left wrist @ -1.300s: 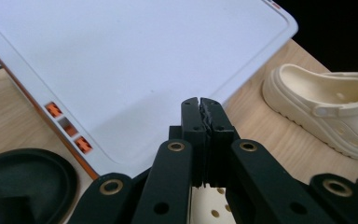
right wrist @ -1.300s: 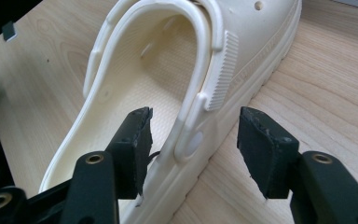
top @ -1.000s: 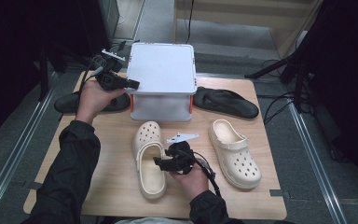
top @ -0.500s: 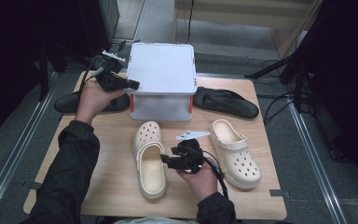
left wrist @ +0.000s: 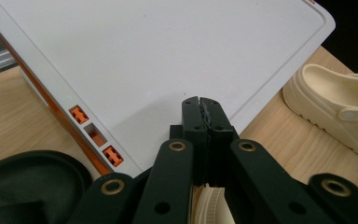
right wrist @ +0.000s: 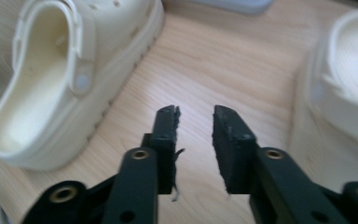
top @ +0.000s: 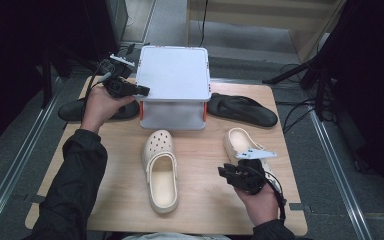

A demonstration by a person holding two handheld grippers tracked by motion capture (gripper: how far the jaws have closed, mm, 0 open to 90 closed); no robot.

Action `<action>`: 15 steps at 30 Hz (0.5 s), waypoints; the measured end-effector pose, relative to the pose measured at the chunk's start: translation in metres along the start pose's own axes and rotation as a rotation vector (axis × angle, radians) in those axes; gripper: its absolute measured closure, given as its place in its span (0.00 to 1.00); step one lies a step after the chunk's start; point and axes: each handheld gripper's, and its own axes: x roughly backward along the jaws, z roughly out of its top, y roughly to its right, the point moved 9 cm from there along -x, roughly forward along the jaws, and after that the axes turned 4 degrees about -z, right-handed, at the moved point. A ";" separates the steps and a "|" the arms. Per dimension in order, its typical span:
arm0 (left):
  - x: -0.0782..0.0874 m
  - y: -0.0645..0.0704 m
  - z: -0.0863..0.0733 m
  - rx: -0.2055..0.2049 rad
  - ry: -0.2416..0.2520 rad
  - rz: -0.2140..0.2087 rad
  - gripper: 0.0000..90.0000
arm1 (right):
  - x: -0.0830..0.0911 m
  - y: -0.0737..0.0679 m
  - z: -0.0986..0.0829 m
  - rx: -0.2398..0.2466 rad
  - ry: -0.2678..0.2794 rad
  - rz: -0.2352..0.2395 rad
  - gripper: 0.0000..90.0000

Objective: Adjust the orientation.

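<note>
A white lidded box (top: 172, 75) stands at the back middle of the wooden table (top: 210, 210). My left gripper (top: 143, 91) is shut, its tips over the lid's left edge; the left gripper view shows the jaws pressed together above the lid (left wrist: 168, 56) with nothing between them. Two cream clogs lie in front of the box: one (top: 160, 170) in the middle, one (top: 240, 142) to the right. My right gripper (top: 223, 173) hangs low between them, open and holding nothing, as its own view (right wrist: 195, 114) shows, with a clog (right wrist: 65, 79) at left and the other (right wrist: 345, 84) at right.
A black sandal (top: 80, 110) lies left of the box under my left hand, and a second (top: 242, 107) lies to the box's right. Bare wood runs along the table's front edge. Dark floor, rails and cables surround the table.
My right gripper has moved to the right, from over the middle clog to the gap beside the right clog. The left gripper has stayed at the lid.
</note>
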 end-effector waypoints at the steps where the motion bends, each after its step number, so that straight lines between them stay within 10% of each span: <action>1: 0.000 0.001 0.000 0.000 0.002 0.003 1.00 | 0.002 0.005 -0.005 0.001 -0.011 -0.003 0.89; 15: 0.000 -0.001 0.000 0.007 0.007 -0.012 1.00 | 0.012 0.045 -0.050 -0.010 -0.152 -0.080 1.00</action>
